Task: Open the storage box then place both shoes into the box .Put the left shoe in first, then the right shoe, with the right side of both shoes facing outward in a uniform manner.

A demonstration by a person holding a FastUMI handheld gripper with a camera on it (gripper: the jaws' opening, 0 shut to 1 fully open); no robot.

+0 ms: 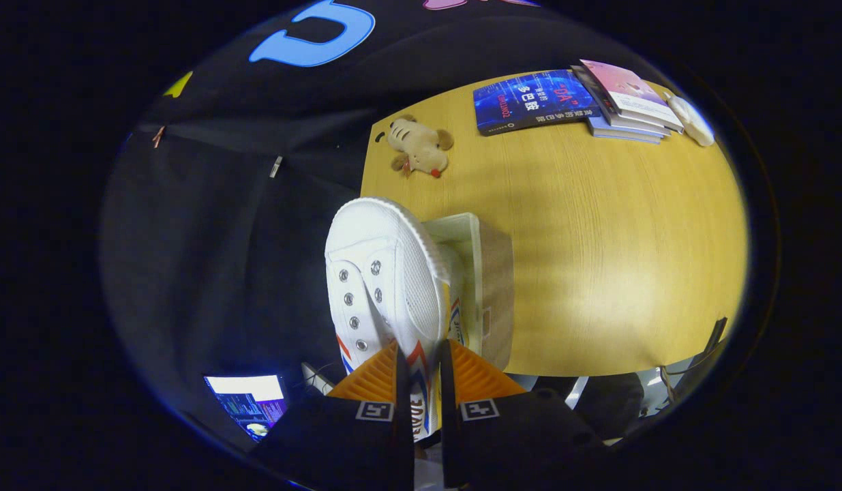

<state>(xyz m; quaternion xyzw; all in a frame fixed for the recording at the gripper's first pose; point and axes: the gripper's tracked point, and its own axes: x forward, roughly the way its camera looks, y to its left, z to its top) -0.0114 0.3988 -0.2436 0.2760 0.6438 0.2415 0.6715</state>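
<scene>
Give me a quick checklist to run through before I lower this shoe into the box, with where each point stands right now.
1. Grip: both orange fingers press the white shoe at its heel end: ok.
2. Gripper shut on the shoe: ok.
3. Storage box open, its mouth showing beside the shoe: ok.
4. Shoe inside the box: not ok, it hangs beside the box over the wooden table edge.
5. Whether this is the left or right shoe: cannot tell.
6. Plush toy and books lie beyond the box, clear of the path: ok.
</scene>
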